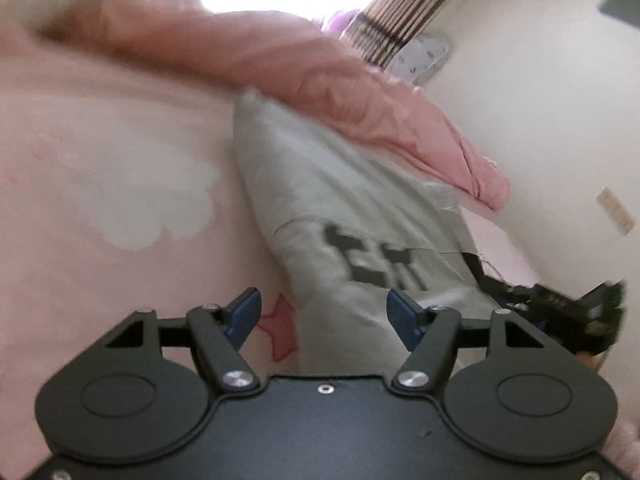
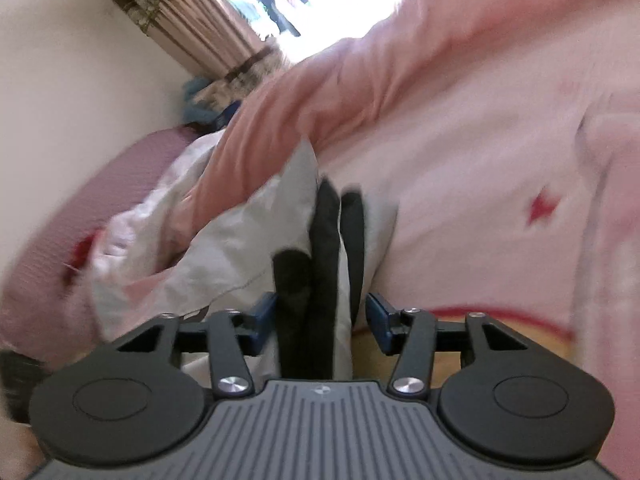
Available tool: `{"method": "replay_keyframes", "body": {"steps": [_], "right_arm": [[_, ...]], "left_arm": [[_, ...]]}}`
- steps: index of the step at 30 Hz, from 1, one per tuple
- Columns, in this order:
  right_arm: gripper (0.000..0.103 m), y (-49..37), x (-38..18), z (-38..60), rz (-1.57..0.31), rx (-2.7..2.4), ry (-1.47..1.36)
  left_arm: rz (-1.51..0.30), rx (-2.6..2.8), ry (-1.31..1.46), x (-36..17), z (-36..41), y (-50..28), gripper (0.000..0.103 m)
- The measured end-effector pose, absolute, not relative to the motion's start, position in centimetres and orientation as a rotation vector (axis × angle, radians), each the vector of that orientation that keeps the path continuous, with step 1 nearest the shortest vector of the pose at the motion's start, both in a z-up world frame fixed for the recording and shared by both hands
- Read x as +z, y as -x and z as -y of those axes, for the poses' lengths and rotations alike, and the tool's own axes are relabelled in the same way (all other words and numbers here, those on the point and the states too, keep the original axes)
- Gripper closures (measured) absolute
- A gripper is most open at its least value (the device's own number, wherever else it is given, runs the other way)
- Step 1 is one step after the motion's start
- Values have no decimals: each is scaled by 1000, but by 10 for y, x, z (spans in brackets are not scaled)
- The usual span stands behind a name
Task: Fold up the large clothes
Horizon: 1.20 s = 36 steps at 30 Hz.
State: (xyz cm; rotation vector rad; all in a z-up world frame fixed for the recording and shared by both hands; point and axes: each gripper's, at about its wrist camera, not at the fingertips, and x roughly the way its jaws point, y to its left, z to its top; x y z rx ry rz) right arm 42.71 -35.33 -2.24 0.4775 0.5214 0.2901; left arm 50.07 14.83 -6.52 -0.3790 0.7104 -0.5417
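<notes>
A light grey garment (image 1: 340, 184) with dark lettering lies on a pink bed sheet (image 1: 100, 160). In the left wrist view my left gripper (image 1: 322, 316) is open just over the garment's near left edge, its blue pads apart with nothing between them. In the right wrist view the same grey garment (image 2: 256, 232) shows with black bands (image 2: 324, 248) running toward the camera. My right gripper (image 2: 320, 320) is open, and the garment's black-banded part lies between its spread blue pads without being clamped. Both views are blurred.
A rolled pink quilt (image 1: 360, 92) lies along the far side of the garment, also in the right wrist view (image 2: 320, 92). White wall (image 1: 540, 80), striped curtain (image 1: 412, 12) and bright window stand behind. A purple cushion (image 2: 80, 200) is at the left.
</notes>
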Motion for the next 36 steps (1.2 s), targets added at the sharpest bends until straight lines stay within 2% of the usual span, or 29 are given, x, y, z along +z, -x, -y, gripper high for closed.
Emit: {"method": "replay_keyframes", "body": {"steps": [3, 5, 8, 13, 16, 24, 26, 27, 30, 36], "right_arm": [[48, -383, 4, 334, -443, 348, -389], [66, -361, 11, 314, -444, 365, -327], [83, -345, 1, 293, -494, 359, -263], [90, -342, -33, 286, -551, 250, -181], [103, -346, -53, 296, -585, 203, -203], [103, -342, -50, 295, -590, 181, -225], [90, -328, -42, 293, -563, 178, -210], [89, -319, -37, 291, -538, 199, -191], [89, -303, -32, 284, -525, 225, -168], [92, -313, -60, 281, -592, 195, -178]], "left_arm": [[-642, -554, 334, -39, -135, -461, 34], [-631, -575, 337, -34, -122, -441, 34], [-649, -592, 316, -46, -101, -425, 34], [-748, -576, 350, -83, -88, -415, 37], [-743, -560, 378, -104, -93, -409, 38], [-680, -545, 341, -104, -92, -395, 39], [-681, -528, 335, -97, -97, -382, 40], [-662, -515, 324, -91, -99, -374, 40], [-641, -493, 274, -84, -101, -352, 40], [-654, -487, 244, -109, -97, -352, 40]]}}
